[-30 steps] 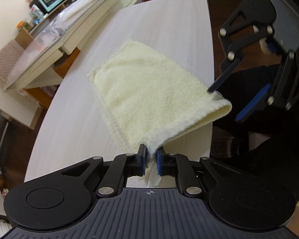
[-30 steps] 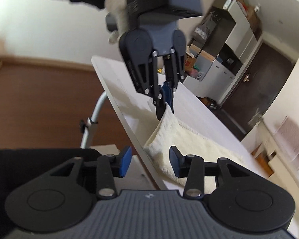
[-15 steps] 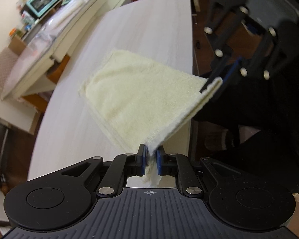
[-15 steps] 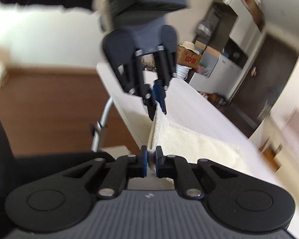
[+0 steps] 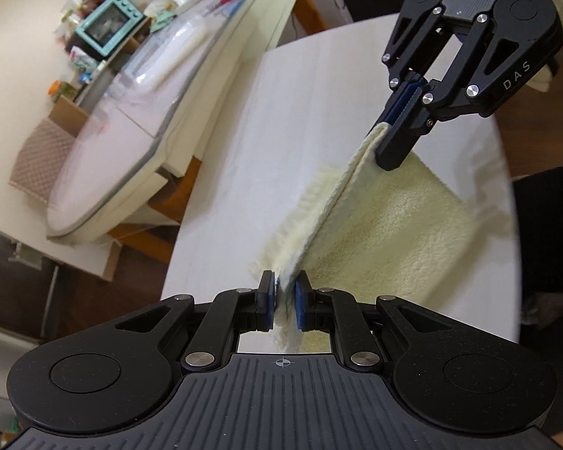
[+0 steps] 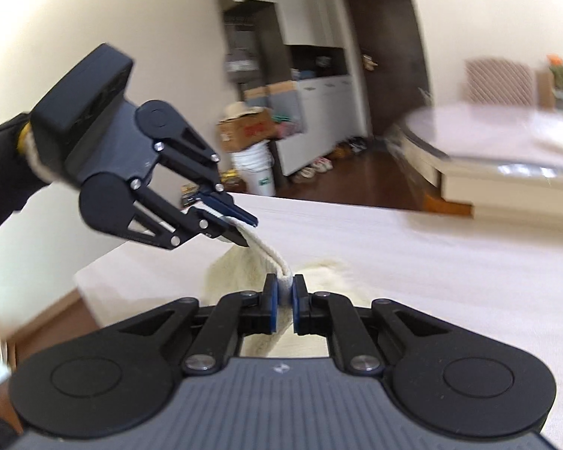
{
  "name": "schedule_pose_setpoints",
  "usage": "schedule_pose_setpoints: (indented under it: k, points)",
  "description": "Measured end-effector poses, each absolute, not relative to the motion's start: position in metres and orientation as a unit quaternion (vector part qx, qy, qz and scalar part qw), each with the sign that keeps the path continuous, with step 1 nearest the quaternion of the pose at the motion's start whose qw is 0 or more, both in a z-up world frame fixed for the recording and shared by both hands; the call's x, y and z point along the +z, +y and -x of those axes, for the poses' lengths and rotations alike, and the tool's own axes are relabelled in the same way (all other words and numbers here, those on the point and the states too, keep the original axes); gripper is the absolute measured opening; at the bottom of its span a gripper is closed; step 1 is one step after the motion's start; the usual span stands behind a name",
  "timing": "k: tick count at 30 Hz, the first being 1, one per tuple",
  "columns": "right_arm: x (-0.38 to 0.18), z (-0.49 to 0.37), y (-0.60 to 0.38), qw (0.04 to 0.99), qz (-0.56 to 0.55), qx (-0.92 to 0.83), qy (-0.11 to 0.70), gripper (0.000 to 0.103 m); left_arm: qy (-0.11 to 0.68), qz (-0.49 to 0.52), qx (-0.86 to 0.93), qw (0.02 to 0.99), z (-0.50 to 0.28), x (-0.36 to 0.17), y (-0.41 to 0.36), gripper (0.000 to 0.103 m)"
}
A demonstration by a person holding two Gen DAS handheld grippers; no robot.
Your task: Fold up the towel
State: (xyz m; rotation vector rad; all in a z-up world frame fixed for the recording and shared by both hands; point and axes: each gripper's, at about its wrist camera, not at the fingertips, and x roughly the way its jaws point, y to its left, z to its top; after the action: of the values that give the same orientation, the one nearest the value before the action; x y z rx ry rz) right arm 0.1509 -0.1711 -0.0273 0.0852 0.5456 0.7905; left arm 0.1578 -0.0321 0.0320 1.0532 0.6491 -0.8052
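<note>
A pale yellow towel (image 5: 390, 221) lies partly on the white table (image 5: 292, 112), with one edge lifted and stretched taut between both grippers. My left gripper (image 5: 284, 302) is shut on one corner of that edge. My right gripper (image 5: 392, 142) is shut on the other corner, higher and farther away. In the right wrist view my right gripper (image 6: 284, 303) pinches the towel (image 6: 240, 266) edge, and my left gripper (image 6: 244, 230) holds the far end above the table (image 6: 413, 247).
A glass-topped side table (image 5: 131, 120) with a teal toaster oven (image 5: 109, 33) and clutter stands left of the white table. Cabinets, a white bucket (image 6: 255, 172) and a cardboard box (image 6: 247, 129) stand on the floor beyond the table. The table's near edge (image 5: 516, 262) is at the right.
Both grippers have lifted the held towel edge up and carried it over the table across the lower layer. The right gripper, open a second ago, shut on its corner.
</note>
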Motion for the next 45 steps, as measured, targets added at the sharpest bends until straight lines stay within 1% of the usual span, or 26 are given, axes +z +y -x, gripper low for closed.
schedule_pose_setpoints:
  k: [7,13,15,16,17,20,21,23,34,36,39,45]
  points:
    - [-0.051,-0.177,-0.184,0.884,-0.073,0.346,0.306,0.008,0.312,-0.484,-0.375,0.727,-0.199,0.003,-0.050,0.015]
    - [-0.057,-0.182,-0.198,0.885,-0.095,0.332,0.312,0.008,0.314,-0.472,-0.379,0.732,-0.211,-0.007,-0.050,0.015]
    - [-0.057,-0.186,-0.199,0.884,-0.103,0.331,0.313,0.009,0.311,-0.464,-0.375,0.740,-0.216,-0.007,-0.049,0.019]
    - [-0.058,-0.189,-0.199,0.884,-0.103,0.329,0.315,0.009,0.311,-0.460,-0.372,0.744,-0.219,-0.007,-0.049,0.025]
    - [-0.060,-0.191,-0.199,0.885,-0.101,0.324,0.320,0.013,0.312,-0.456,-0.368,0.748,-0.221,-0.008,-0.049,0.032]
    - [-0.063,-0.191,-0.199,0.887,-0.096,0.311,0.328,0.018,0.310,-0.447,-0.363,0.757,-0.226,-0.011,-0.049,0.034]
    - [-0.064,-0.190,-0.201,0.888,-0.098,0.307,0.329,0.018,0.308,-0.443,-0.360,0.761,-0.227,-0.010,-0.048,0.036]
    - [-0.064,-0.190,-0.203,0.890,-0.103,0.301,0.327,0.021,0.304,-0.436,-0.356,0.769,-0.227,-0.009,-0.046,0.040]
    - [-0.066,-0.189,-0.200,0.902,-0.089,0.277,0.319,0.022,0.297,-0.411,-0.332,0.795,-0.238,-0.007,-0.041,0.042]
    - [-0.068,-0.187,-0.197,0.905,-0.077,0.271,0.320,0.026,0.296,-0.411,-0.327,0.798,-0.240,-0.009,-0.041,0.044]
    - [-0.067,-0.184,-0.197,0.908,-0.069,0.262,0.320,0.027,0.294,-0.402,-0.316,0.807,-0.241,-0.008,-0.039,0.044]
    - [-0.057,-0.173,-0.199,0.916,-0.070,0.264,0.292,0.027,0.282,-0.378,-0.297,0.830,-0.235,0.005,-0.027,0.043]
